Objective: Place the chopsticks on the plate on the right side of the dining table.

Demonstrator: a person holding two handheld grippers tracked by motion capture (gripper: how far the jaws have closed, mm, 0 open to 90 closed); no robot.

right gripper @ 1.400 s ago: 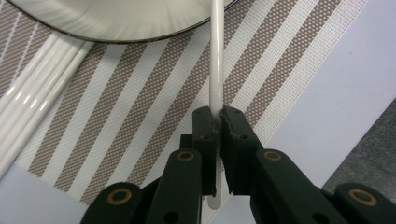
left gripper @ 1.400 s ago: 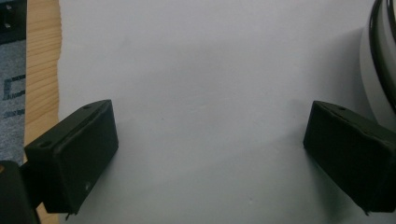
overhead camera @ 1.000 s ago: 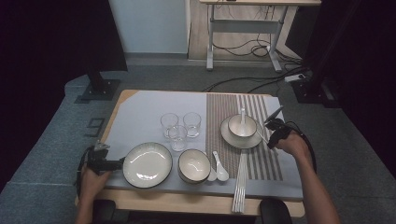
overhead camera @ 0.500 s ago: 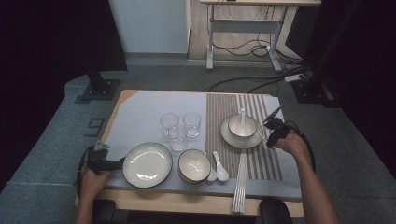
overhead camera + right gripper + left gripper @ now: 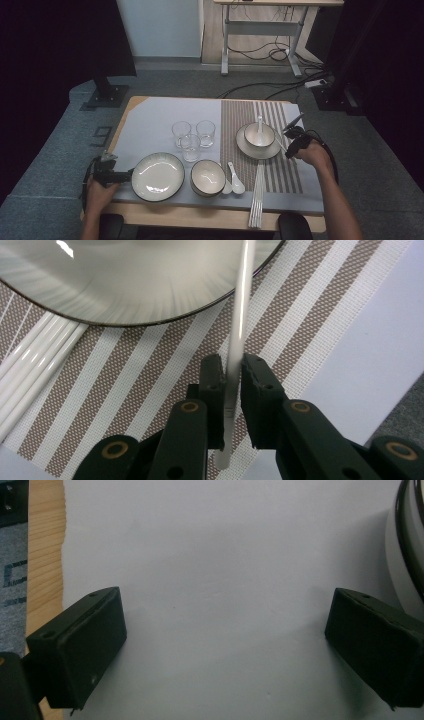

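Little has moved since the earlier frame: both hands sit where they were, though the right gripper's (image 5: pixel 231 390) jaws have just been opening slightly. A white chopstick (image 5: pixel 239 335) stands between them, the pads close against it; whether they still press is hard to tell. It runs far over the striped mat (image 5: pixel 150 390), its tip crossing the saucer (image 5: pixel 125 285), cut off at the top. At the tabletop's near left, the left gripper's (image 5: pixel 222 645) jaws stand wide apart beside the plate (image 5: pixel 412 545).
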